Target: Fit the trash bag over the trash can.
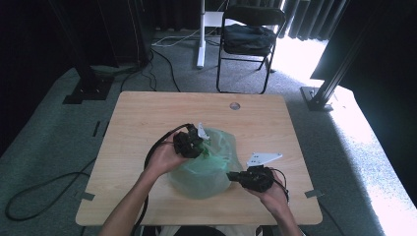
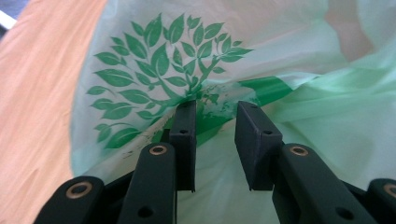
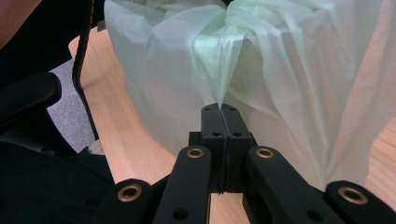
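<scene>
A pale green plastic bag [image 1: 206, 164] with a printed green tree [image 2: 163, 70] lies crumpled in the middle of the wooden table [image 1: 147, 113]. My left gripper [image 1: 193, 144] rests on the bag's upper left part, and in the left gripper view it [image 2: 215, 121] stands open, with bag film between and beyond the jaws. My right gripper [image 1: 234, 175] sits at the bag's lower right side. In the right gripper view it [image 3: 222, 109] is shut on a pinched fold of the bag [image 3: 224, 70], which rises taut from the jaw tips.
A black folding chair [image 1: 248, 37] with a dark bag on it stands beyond the table's far edge. Cables [image 1: 44, 189] trail over the grey carpet at left. A white post [image 1: 200, 34] and black frame legs [image 1: 327, 88] stand around the table. A round hole [image 1: 235, 105] marks the far tabletop.
</scene>
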Available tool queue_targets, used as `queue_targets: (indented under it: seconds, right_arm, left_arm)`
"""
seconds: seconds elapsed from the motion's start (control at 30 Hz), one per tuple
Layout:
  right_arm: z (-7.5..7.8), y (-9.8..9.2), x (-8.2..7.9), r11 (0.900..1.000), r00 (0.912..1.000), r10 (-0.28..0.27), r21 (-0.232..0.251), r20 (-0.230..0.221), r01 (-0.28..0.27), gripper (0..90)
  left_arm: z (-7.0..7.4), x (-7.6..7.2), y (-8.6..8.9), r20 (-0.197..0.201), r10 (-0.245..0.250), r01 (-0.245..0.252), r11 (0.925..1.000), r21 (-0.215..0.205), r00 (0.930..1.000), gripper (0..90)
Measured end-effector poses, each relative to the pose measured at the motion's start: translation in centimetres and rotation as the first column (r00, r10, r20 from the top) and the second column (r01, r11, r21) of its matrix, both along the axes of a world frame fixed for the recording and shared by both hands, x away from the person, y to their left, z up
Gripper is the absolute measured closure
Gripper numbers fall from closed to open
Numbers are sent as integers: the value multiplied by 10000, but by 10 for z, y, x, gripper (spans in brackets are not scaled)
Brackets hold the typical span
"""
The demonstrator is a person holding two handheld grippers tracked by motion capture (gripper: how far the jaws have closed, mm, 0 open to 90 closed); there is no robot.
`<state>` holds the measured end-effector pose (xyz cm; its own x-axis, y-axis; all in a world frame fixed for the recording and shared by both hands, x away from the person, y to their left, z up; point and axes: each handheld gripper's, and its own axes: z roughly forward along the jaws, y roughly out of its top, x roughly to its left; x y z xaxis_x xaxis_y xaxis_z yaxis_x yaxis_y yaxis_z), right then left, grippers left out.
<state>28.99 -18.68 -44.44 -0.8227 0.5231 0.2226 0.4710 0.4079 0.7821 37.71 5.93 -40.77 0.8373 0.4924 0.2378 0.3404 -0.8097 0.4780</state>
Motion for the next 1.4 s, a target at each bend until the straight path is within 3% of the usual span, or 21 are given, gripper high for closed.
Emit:
queue_targets:
  seconds: [0.33, 0.5, 0.77, 1.0, 1.17, 1.23, 1.3, 1.4]
  right_arm:
    - [0, 0, -2, 9992, 9994, 310, -255, -136, -314, 900]
    - [1, 3, -6, 9960, 9978, 663, -594, -70, -666, 900]
    - [1, 0, -5, 9973, 9988, 478, -561, -100, -482, 900]
    - [2, -2, -4, 9986, 9994, 335, -411, -42, -336, 868]
    - [1, -4, -3, 9990, 9996, 282, -349, -45, -283, 830]
    - [1, -4, -3, 9992, 9997, 244, -311, -35, -245, 803]
    - [2, -5, -3, 9997, 9999, 129, -229, 7, -129, 741]
    - [2, -8, -1, 9998, 9999, -125, -125, -19, 125, 665]
  left_arm:
    - [-5, -8, -4, -82, -496, 499, 9978, 446, 9987, 647]
    - [-5, -9, -7, -243, -747, 756, 9963, 407, 9969, 646]
    - [-5, -16, -12, -451, -1263, 1275, 9915, 265, 9910, 647]
    - [-2, -21, -12, -890, -1860, 1838, 9824, -328, 9785, 646]
    - [-1, -23, -10, -1089, -2423, 2380, 9699, -514, 9641, 646]
    - [-1, -24, -10, -1137, -2490, 2432, 9679, -629, 9618, 646]
    - [-1, -23, -9, -1135, -2448, 2381, 9688, -694, 9629, 641]
    - [-2, -19, -6, -1078, -1966, 1908, 9797, -617, 9745, 622]
